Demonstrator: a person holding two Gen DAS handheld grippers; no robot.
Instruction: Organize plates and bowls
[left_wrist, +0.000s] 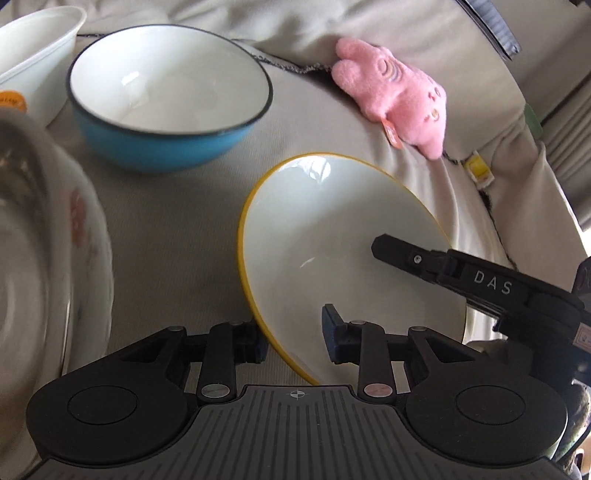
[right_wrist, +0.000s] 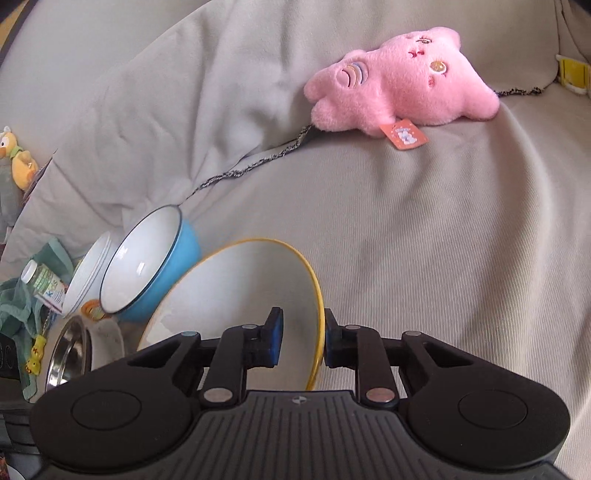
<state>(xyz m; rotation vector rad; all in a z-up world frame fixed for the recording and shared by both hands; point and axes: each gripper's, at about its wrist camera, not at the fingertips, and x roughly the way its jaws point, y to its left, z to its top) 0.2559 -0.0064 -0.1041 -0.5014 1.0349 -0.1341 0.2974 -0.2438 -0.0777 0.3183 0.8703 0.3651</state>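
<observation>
A white bowl with a yellow rim (left_wrist: 332, 229) (right_wrist: 236, 288) stands tilted on the grey sofa cover. My right gripper (right_wrist: 303, 339) is shut on its rim, one pad inside and one outside. In the left wrist view one of its black fingers (left_wrist: 406, 256) reaches into the bowl from the right. My left gripper (left_wrist: 293, 339) straddles the near rim of the same bowl, with a gap showing between the inner pad and the wall. A blue bowl with a white inside (left_wrist: 166, 96) (right_wrist: 155, 266) sits beyond it.
A steel bowl inside a flowered white bowl (left_wrist: 37, 258) (right_wrist: 70, 354) is at the left. White bowls (left_wrist: 37, 55) (right_wrist: 88, 269) lie behind the blue one. A pink plush toy (left_wrist: 395, 99) (right_wrist: 402, 81) rests against the sofa back. A bottle (right_wrist: 40, 277) and green cloth lie far left.
</observation>
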